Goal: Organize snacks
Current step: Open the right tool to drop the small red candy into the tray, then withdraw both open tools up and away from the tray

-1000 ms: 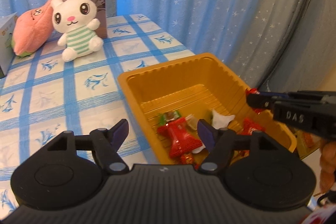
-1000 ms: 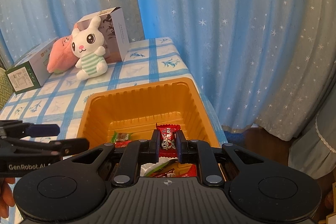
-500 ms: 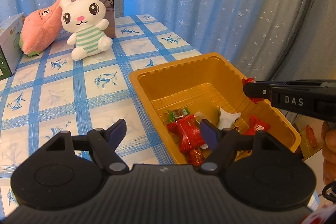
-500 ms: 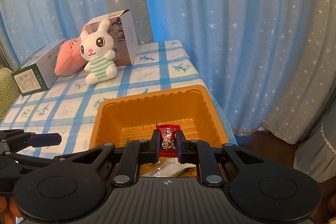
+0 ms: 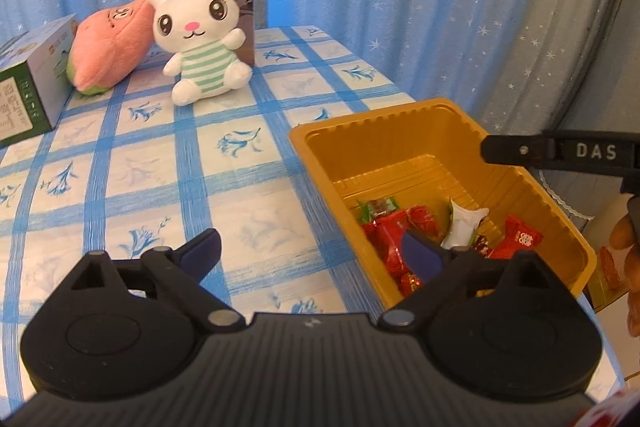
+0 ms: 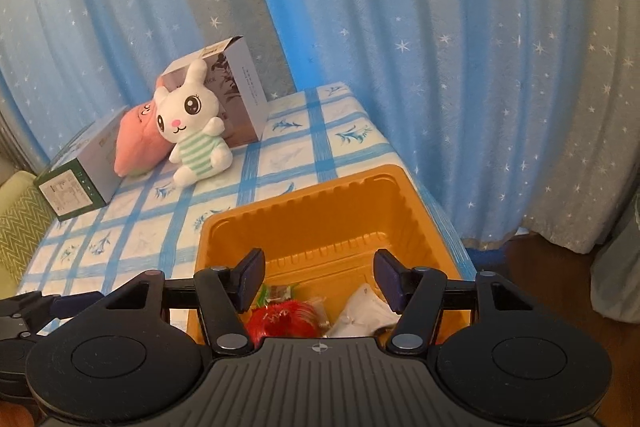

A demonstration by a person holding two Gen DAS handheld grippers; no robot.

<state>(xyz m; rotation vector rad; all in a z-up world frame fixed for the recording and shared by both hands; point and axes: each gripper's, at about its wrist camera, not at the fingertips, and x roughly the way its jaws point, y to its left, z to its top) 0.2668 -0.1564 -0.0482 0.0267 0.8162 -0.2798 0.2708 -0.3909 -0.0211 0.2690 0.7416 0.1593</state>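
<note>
An orange plastic tray (image 5: 380, 115) (image 6: 304, 195) sits at the right edge of the blue-checked table. Several wrapped candies lie in it: red ones (image 5: 392, 239), a white one (image 5: 464, 223) and a green one (image 5: 376, 207). My right gripper (image 6: 319, 267) hovers over the tray, its jaws opening with nothing between them. A blurred red candy (image 6: 286, 319) lies just below it beside a white wrapper (image 6: 366, 311). My left gripper (image 5: 310, 247) hangs above the tray's left wall, jaws opening and empty. The right gripper's finger (image 5: 520, 151) reaches in over the tray's right rim.
A white plush rabbit (image 5: 200, 39) (image 6: 192, 131), a pink plush (image 5: 112, 47) and two cardboard boxes (image 5: 32, 83) (image 6: 240, 87) stand at the table's far side. Starred blue curtains hang behind. A person's hand (image 5: 628, 239) shows at the right, past the table's edge.
My right gripper opened and let go of the red candy, which dropped into the tray. My left gripper's jaws spread wider and it shifted left, so the tray sits further right.
</note>
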